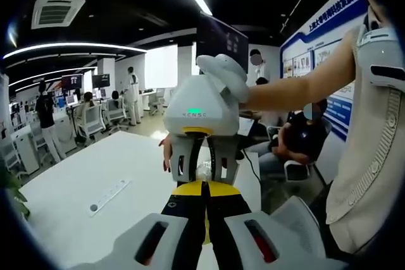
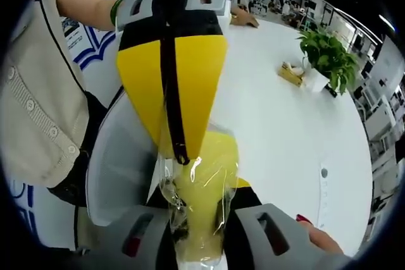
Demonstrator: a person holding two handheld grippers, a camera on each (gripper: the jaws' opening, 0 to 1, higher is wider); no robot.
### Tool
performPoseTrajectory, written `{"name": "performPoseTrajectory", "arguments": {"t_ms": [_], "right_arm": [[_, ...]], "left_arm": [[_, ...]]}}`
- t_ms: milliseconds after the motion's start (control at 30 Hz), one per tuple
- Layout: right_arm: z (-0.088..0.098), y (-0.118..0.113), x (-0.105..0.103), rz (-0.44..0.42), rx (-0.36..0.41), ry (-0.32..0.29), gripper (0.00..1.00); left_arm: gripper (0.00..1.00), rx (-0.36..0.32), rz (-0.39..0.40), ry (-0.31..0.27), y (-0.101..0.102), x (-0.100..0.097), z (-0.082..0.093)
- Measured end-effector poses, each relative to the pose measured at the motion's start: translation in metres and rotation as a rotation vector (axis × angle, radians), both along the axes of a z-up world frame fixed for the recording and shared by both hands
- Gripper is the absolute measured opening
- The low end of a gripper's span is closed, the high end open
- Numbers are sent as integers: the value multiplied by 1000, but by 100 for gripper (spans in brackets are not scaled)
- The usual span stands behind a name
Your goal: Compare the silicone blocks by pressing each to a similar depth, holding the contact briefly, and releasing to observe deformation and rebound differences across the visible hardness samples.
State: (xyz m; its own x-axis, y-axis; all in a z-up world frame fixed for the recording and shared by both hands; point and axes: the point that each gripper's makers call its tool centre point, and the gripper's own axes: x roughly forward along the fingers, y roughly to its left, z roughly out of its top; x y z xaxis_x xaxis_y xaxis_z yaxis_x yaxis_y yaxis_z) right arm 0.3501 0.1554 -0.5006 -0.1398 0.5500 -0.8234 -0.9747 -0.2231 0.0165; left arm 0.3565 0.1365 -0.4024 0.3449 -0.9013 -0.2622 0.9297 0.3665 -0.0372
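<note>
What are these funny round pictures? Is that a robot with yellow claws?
No robot here: a person holds a two-jaw gripper in each hand, and a little camera rides on each one. The left gripper view looks along the left gripper, whose yellow jaws are closed together, toward the right gripper. The right gripper view looks back: the left gripper meets the right gripper over a crinkly clear wrapper with something yellow inside. Both seem to pinch it. Below is a white table with a potted plant.
</note>
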Motion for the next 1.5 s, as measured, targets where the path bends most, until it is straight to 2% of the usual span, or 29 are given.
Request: {"name": "performPoseTrajectory", "arguments": {"t_ms": [233,333,733,1067,1233,1367,1500], "right_arm": [[-2,1,-3,15,-12,9,14],[-3,1,-2,30,-6,-20,15],[-3,-1,0,17,10,-43,23],[-3,-2,1,7,9,-46,24],[-3,-3,4,-9,10,-44,28],[-1,-4,6,-29,40,-59,34],[2,-4,14,-75,110,-129,43]], "left_arm": [[0,6,10,-2,1,-3,-2],[0,1,17,3,1,-2,-3],[0,-22,28,16,1,-3,-4],[0,-35,30,20,2,-4,-4],[0,-40,39,25,3,-2,-6],[0,-56,59,42,8,3,-8],[0,-63,77,62,9,3,-14]]}}
